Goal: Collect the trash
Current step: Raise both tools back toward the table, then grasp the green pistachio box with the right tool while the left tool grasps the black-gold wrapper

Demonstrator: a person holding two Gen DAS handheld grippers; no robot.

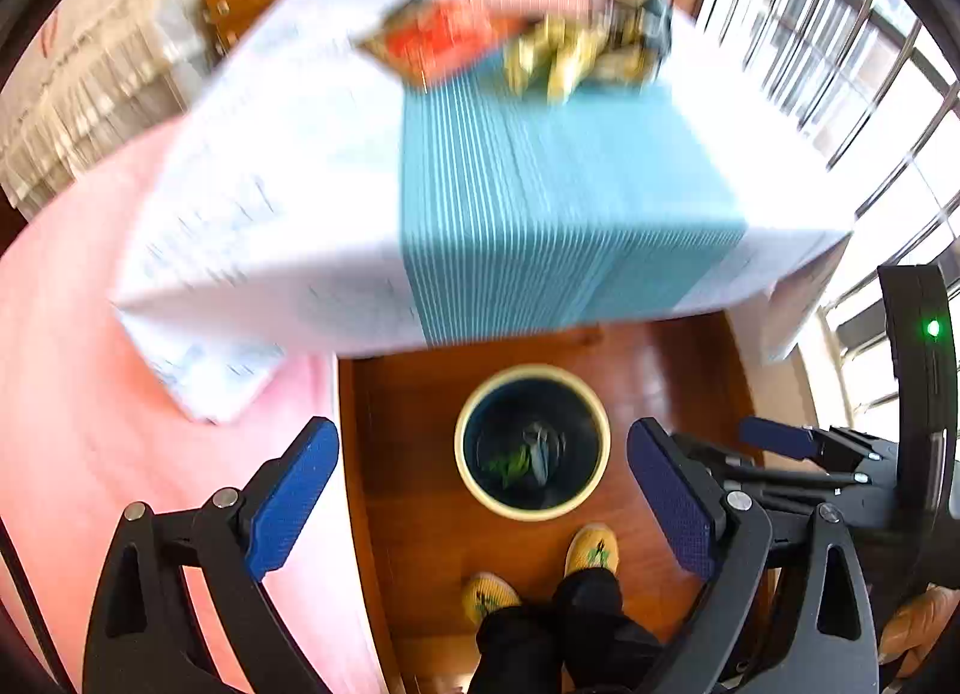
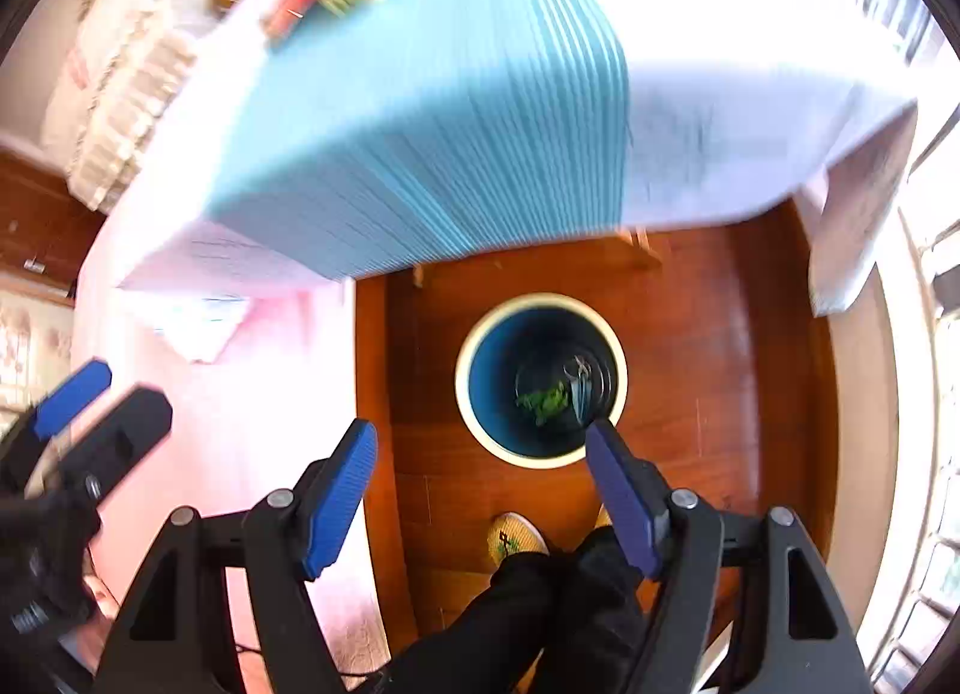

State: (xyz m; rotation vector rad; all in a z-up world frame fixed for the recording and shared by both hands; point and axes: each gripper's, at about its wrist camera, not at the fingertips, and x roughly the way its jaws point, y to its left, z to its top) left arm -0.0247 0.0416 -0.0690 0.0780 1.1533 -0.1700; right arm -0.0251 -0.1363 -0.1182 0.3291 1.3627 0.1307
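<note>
Two grippers hang over the floor, both pointing steeply down. My left gripper (image 1: 480,490) has its blue pads spread wide with nothing between them; my right gripper (image 2: 480,496) stands just as wide and empty. Below them a round bin (image 1: 533,442) with a cream rim sits on the wooden floor (image 1: 414,394), holding a green scrap and a grey wrapper. More wrappers (image 1: 516,39) lie blurred at the far end of the tabletop (image 1: 288,165), partly on its striped teal runner (image 1: 540,202).
</note>
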